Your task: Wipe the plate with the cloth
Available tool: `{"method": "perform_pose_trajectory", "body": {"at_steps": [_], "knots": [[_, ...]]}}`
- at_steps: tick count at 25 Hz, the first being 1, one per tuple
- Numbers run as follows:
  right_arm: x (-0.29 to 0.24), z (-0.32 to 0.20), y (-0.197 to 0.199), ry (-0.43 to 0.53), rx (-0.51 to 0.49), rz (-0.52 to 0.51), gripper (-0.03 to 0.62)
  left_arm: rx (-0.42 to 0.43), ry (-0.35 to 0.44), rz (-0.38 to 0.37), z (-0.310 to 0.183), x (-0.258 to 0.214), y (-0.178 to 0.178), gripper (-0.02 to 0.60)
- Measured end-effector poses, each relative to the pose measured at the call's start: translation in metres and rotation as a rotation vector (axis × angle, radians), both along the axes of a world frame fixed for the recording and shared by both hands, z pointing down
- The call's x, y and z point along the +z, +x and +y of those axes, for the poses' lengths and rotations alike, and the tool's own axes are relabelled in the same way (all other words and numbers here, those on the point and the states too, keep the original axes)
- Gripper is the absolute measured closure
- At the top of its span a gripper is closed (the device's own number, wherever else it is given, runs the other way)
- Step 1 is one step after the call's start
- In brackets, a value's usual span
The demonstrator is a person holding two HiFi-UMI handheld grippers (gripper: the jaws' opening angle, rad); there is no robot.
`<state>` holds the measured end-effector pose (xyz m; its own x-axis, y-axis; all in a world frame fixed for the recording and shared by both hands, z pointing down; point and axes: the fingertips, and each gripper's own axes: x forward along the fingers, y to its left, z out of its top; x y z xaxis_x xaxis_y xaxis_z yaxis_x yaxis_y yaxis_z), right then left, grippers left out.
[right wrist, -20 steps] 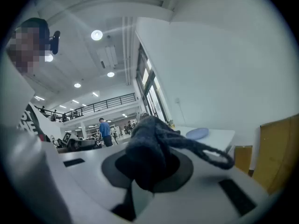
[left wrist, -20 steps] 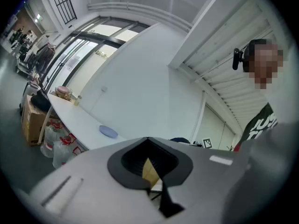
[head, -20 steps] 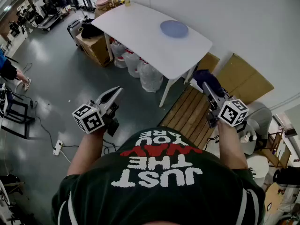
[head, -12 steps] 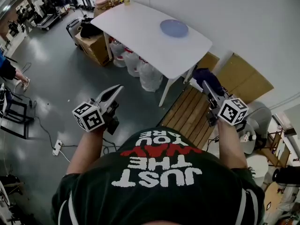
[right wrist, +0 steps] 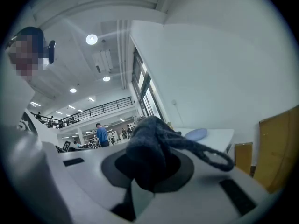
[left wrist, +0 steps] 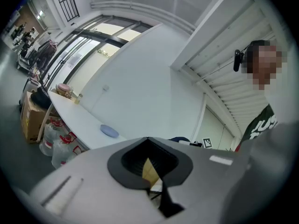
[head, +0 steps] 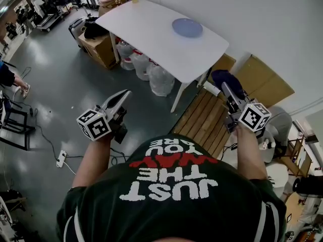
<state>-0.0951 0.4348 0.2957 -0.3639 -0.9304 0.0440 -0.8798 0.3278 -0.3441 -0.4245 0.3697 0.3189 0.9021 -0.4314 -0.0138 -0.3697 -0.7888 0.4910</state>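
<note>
Right claw (head: 228,91) sits a touch higher and further right in the head view than a moment earlier; left claw (head: 122,96) has hardly shifted.

Grey floor (head: 65,84) fills most of the head view. White desk (head: 151,34) stands against the wall, well ahead of both claws. Wooden slatted pallet (head: 204,120) lies on the floor below the right claw. Cardboard boxes (head: 98,47) sit at the desk's far left end, with clear plastic bags (head: 151,72) bunched under the desk.

2 claws are held level, out in front of the person, neither over the desk. Left claw: jaws fully together, nothing between them. Right claw: jaws closed on the cloth (head: 222,77), a dark blue-grey bundle heaped over the tips, 1 loop of it trailing off to the right in the right gripper view.

Plate (head: 187,27), pale blue, lies flat on the desk near the wall side, well apart from the cloth and both claws.
</note>
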Motion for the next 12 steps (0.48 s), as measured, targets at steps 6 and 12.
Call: {"method": "perform_pose_trajectory", "body": {"at_steps": [6,12], "knots": [[0.005,-0.015,-0.002,-0.015,-0.015,0.003,0.540,-0.001,-0.039,-0.004,-0.015,0.016,-0.003,0.574],[0.024,-0.052,0.011,-0.028,-0.047,0.012,0.540,-0.001,-0.060,-0.025,-0.049,0.033,0.016,0.574]]}}
